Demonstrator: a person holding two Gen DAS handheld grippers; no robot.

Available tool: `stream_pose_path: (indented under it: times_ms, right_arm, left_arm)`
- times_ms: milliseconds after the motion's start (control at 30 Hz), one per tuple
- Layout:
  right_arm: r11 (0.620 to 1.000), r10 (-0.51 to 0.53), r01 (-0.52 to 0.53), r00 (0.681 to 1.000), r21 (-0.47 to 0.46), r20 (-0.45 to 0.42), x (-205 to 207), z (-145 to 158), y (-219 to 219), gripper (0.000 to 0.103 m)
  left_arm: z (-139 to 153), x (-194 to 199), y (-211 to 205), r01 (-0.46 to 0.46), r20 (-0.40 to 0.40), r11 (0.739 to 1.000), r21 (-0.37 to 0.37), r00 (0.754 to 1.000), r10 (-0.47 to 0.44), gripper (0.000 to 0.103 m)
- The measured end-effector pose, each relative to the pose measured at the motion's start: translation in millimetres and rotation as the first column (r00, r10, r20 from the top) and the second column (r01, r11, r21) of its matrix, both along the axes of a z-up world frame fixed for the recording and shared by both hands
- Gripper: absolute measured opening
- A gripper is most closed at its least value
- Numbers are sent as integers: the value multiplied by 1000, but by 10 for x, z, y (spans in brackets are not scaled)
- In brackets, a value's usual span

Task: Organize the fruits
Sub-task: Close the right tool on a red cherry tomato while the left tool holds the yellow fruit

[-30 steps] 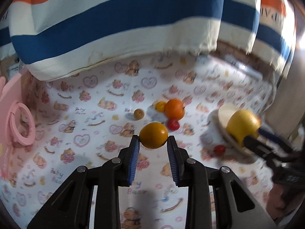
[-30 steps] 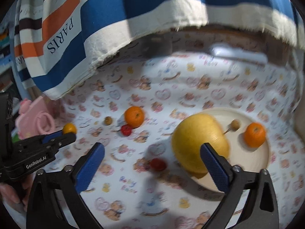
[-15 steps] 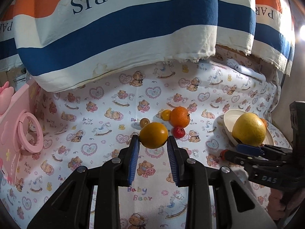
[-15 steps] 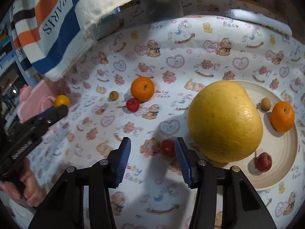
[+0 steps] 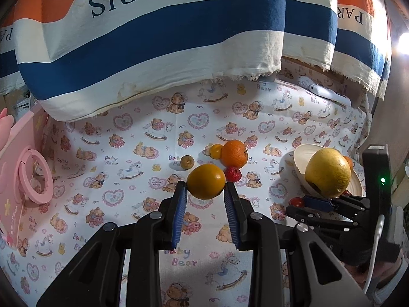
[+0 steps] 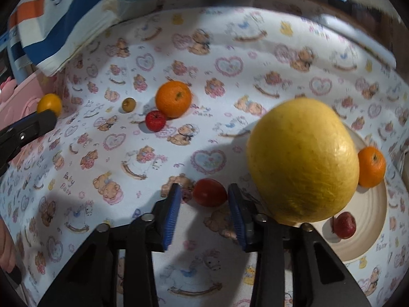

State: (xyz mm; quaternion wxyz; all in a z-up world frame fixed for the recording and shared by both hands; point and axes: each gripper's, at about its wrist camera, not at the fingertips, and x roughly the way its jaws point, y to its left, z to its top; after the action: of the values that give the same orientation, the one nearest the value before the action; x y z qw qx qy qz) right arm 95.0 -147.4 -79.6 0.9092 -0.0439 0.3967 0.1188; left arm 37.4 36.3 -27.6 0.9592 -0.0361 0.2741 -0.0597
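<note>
My left gripper (image 5: pixel 205 189) is shut on a yellow-orange fruit (image 5: pixel 206 181), held above the bear-print cloth; it also shows in the right wrist view (image 6: pixel 49 104). My right gripper (image 6: pixel 204 192) is open, its fingers on either side of a small red tomato (image 6: pixel 209 192) lying on the cloth; gaps show on both sides. A cream plate (image 6: pixel 375 220) just right of it holds a big yellow pomelo (image 6: pixel 303 160), a small orange (image 6: pixel 371 163) and a small red fruit (image 6: pixel 344 224). An orange (image 6: pixel 173 99), a red fruit (image 6: pixel 155 120) and a brown fruit (image 6: pixel 128 104) lie on the cloth.
A small yellow fruit (image 5: pixel 216 151) lies behind the orange (image 5: pixel 234 153). A striped PARIS cloth (image 5: pixel 163 30) hangs over the back of the table. A pink toy with a ring (image 5: pixel 28 176) stands at the left edge. A white object (image 5: pixel 329 93) lies at the back right.
My right gripper has narrowed from wide open, left the pomelo and come down around the small red tomato. My left gripper keeps hold of its fruit and has shifted little.
</note>
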Motion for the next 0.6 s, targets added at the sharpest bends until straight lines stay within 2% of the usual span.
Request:
stream_pose_path:
  times_ms: [67, 300, 600]
  right_arm:
    - [1000, -9, 9, 1000, 4, -1, 11, -9, -21, 31]
    - [1000, -9, 9, 1000, 8, 13, -13, 18, -18, 28]
    - [999, -5, -2, 986, 45, 166, -202, 250, -31, 28]
  left_arm:
    - [-2, 0, -5, 1, -2, 1000, 2, 1000, -1, 29]
    - [-3, -5, -6, -1, 1, 1000, 9, 1000, 1, 29]
    - [49, -51, 1, 11, 40, 1000, 2, 999, -11, 29]
